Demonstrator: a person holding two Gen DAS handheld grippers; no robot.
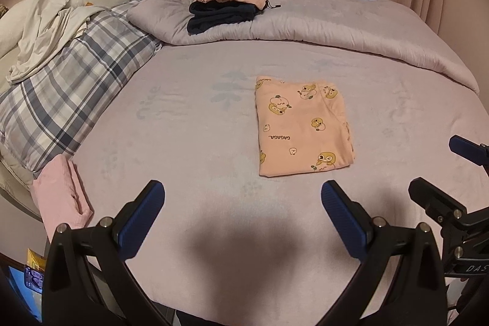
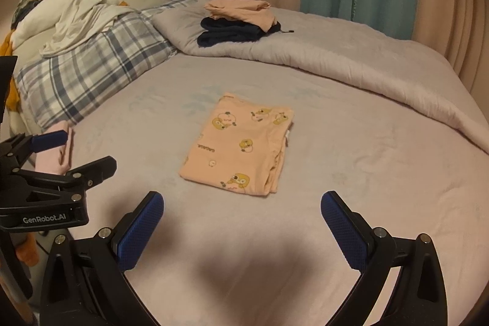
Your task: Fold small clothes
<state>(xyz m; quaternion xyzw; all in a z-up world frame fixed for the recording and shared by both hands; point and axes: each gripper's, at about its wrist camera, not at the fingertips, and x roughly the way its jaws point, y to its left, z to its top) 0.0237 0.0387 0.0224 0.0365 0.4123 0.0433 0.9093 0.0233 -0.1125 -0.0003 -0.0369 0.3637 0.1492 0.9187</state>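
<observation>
A peach garment with yellow duck prints (image 1: 301, 126) lies folded into a neat rectangle in the middle of the bed; it also shows in the right wrist view (image 2: 241, 144). My left gripper (image 1: 243, 200) is open and empty, held above the sheet in front of the garment. My right gripper (image 2: 242, 211) is open and empty, also just short of the garment's near edge. The right gripper shows at the right edge of the left wrist view (image 1: 443, 170), and the left gripper at the left edge of the right wrist view (image 2: 82, 150).
A stack of folded peach and navy clothes (image 1: 224, 6) rests on the rolled grey duvet (image 1: 336, 26) at the back. A plaid pillow (image 1: 76, 87) with white cloth lies left. A folded pink garment (image 1: 61, 197) sits at the bed's left edge. Curtains hang behind.
</observation>
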